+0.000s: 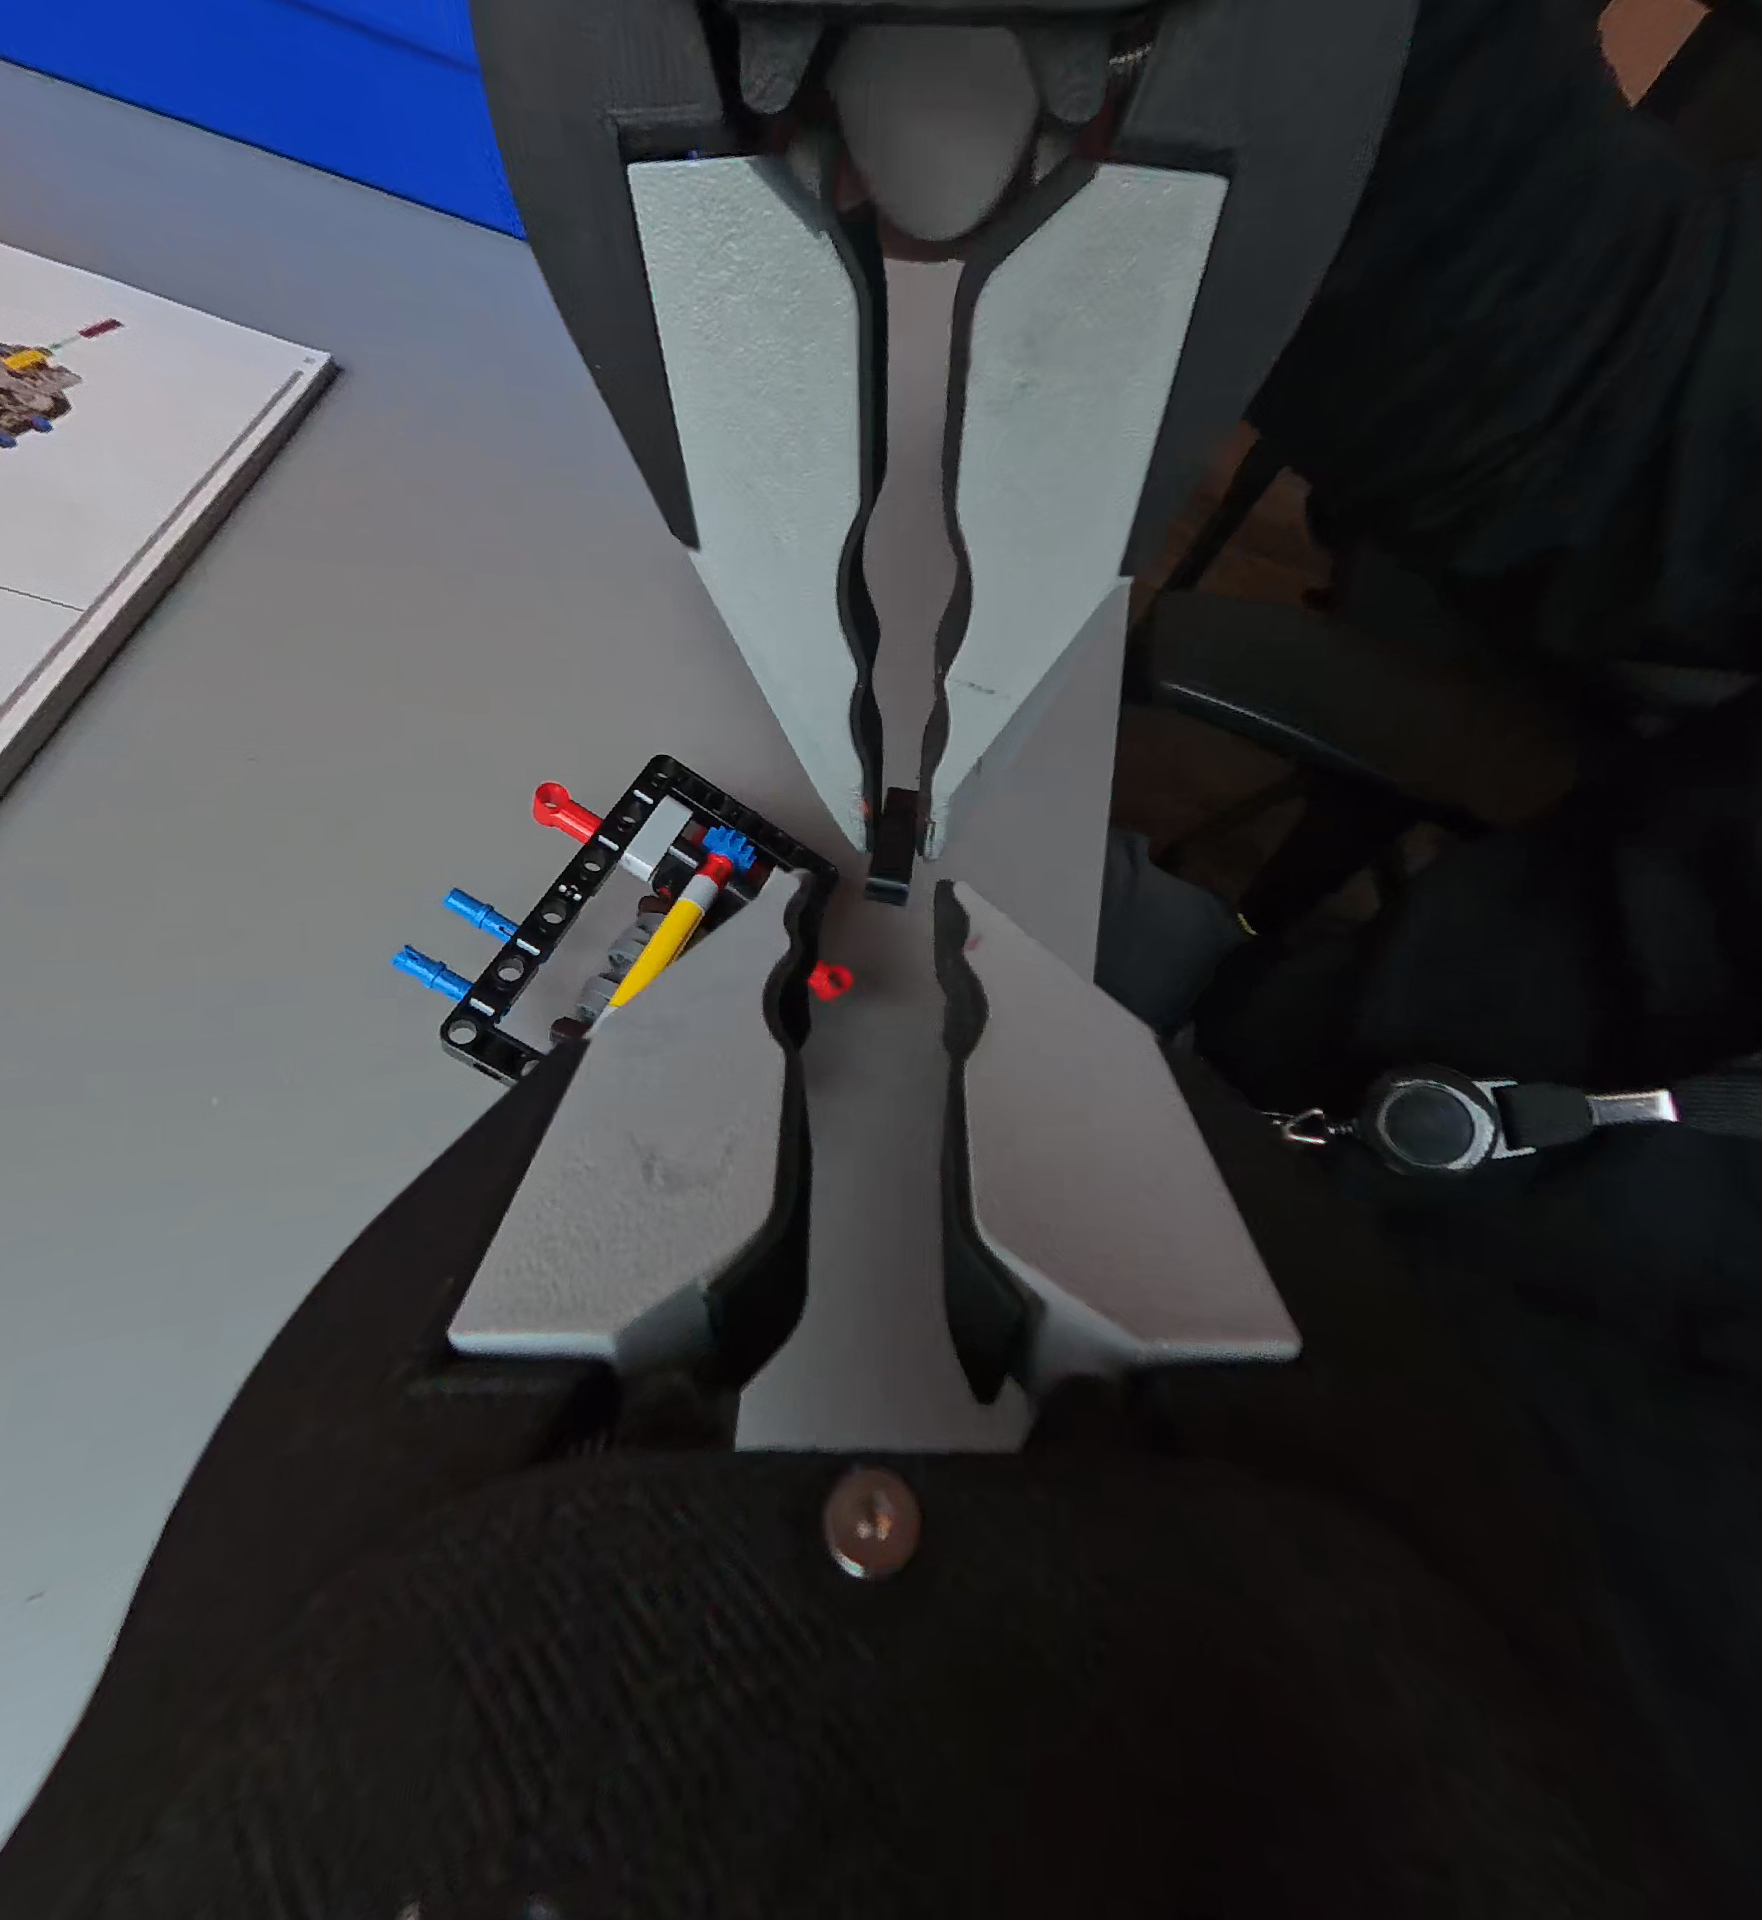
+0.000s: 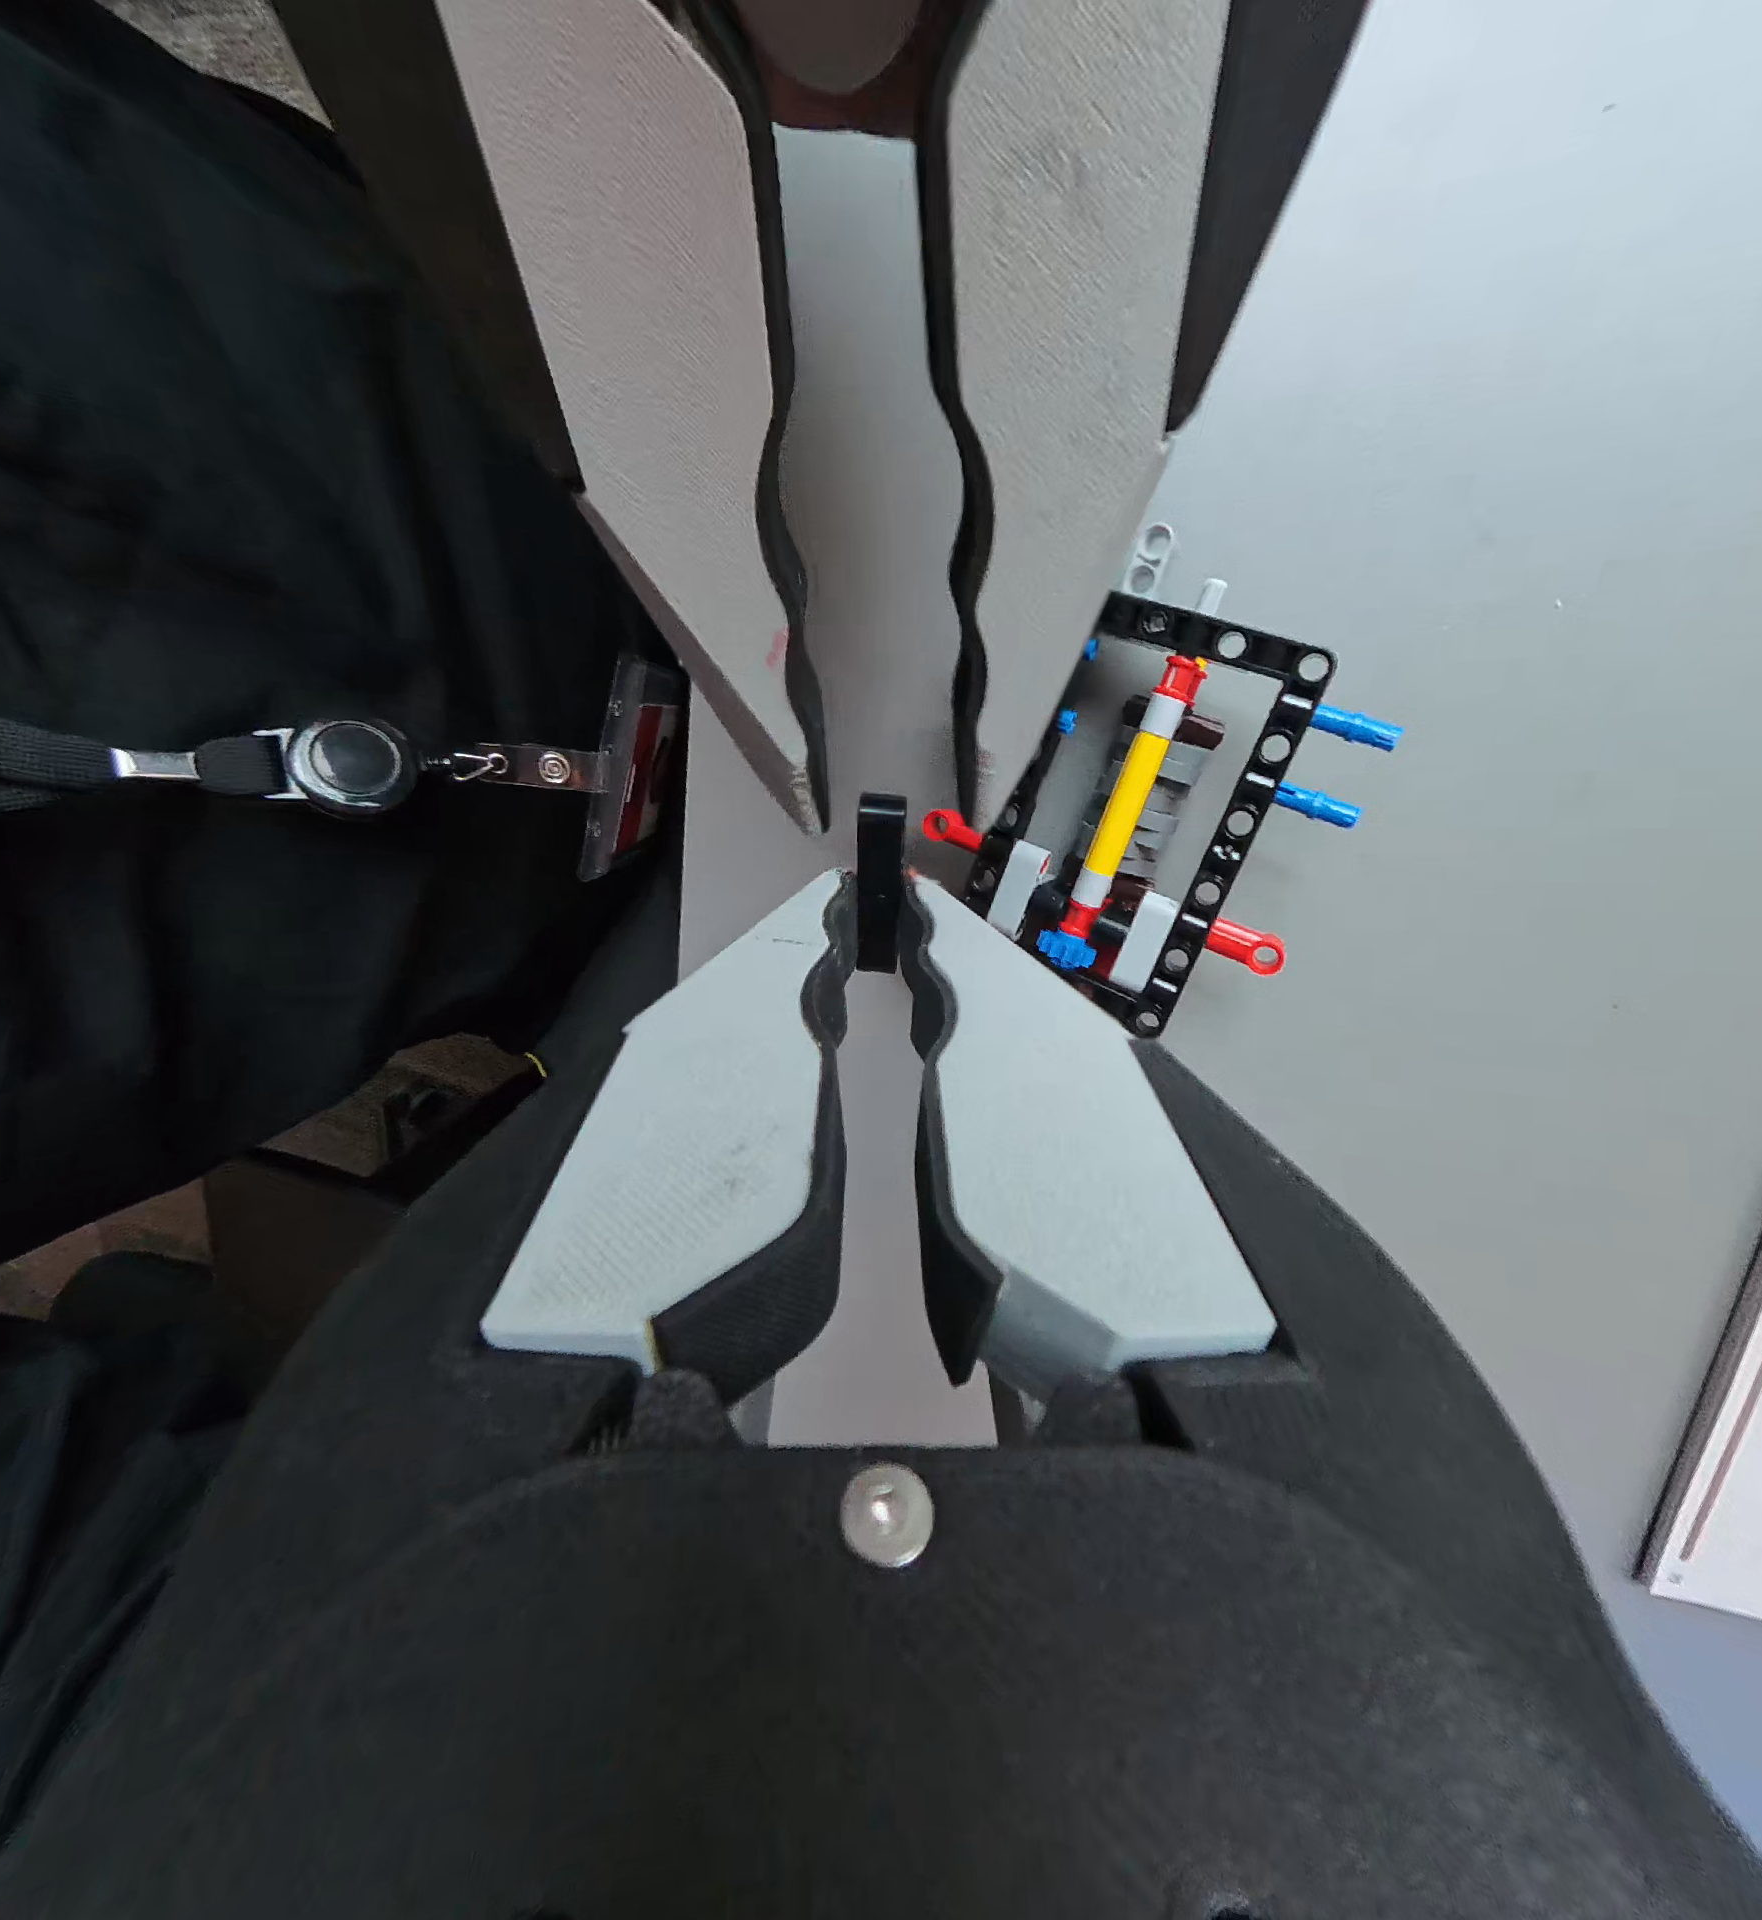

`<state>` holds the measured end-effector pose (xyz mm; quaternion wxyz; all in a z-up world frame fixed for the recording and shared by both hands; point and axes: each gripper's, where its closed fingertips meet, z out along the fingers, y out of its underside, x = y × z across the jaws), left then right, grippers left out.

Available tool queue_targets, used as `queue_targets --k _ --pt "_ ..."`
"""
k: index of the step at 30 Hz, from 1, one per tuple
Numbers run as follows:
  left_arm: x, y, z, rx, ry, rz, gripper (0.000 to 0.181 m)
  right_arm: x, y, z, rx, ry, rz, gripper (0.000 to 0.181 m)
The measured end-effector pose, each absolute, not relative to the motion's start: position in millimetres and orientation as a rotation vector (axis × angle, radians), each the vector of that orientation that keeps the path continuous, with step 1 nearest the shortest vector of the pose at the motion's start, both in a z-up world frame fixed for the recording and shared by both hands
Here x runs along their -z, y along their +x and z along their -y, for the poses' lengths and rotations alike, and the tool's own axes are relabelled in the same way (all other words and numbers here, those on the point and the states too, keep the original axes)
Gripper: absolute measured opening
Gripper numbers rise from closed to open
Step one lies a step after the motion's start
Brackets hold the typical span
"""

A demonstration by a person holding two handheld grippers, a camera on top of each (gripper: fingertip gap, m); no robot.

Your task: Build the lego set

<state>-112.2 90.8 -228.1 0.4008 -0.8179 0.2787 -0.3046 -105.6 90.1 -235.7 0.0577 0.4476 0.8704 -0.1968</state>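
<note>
1. The lego set is in two parts here: a black frame assembly (image 2: 1157, 810) lying flat on the grey table (image 2: 1531, 364), with a yellow axle (image 2: 1131, 784) down its middle, blue pins (image 2: 1350, 727) and red pins (image 2: 1246, 948) sticking out of its sides and a small blue gear (image 2: 1064, 948) at one end; and a small black piece (image 2: 879, 883) held up in the air just beside it.

2. The right gripper (image 2: 872, 894) has its jaws pressed together on the lower end of that black piece, holding it by the very tips.

3. The left gripper (image 1: 872, 914) points straight at the right one, tip to tip. Its jaws stand apart, empty, with the black piece just ahead of the gap.

4. It looks to me like a handover or a re-grip. The risk is the thin tip hold: if the left gripper nudges the piece before closing, it could twist or pop out.

5. A dropped piece could fall off the table's near edge into the person's dark clothing, where black on black is hard to find.

6. Both tools sit close over the frame; a careless swing could knock it or a pin askew.

7. An instruction booklet (image 1: 77, 499) lies well apart on the table.
</note>
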Motion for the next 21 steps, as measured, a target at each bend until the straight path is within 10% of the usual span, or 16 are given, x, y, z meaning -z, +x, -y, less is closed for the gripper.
queue_targets --k 1,11,21 --pt "228 -110 -91 0.800 -2.066 -0.698 0.023 235 -106 -89 0.609 1.350 -2.633 0.005" --pt "212 -124 -96 0.866 -1.896 -0.572 0.006 227 -118 -99 0.825 1.480 -2.592 0.021" --pt "153 -151 -94 1.027 -1.363 -0.255 0.006 161 -131 -100 2.014 1.631 -2.192 0.013"
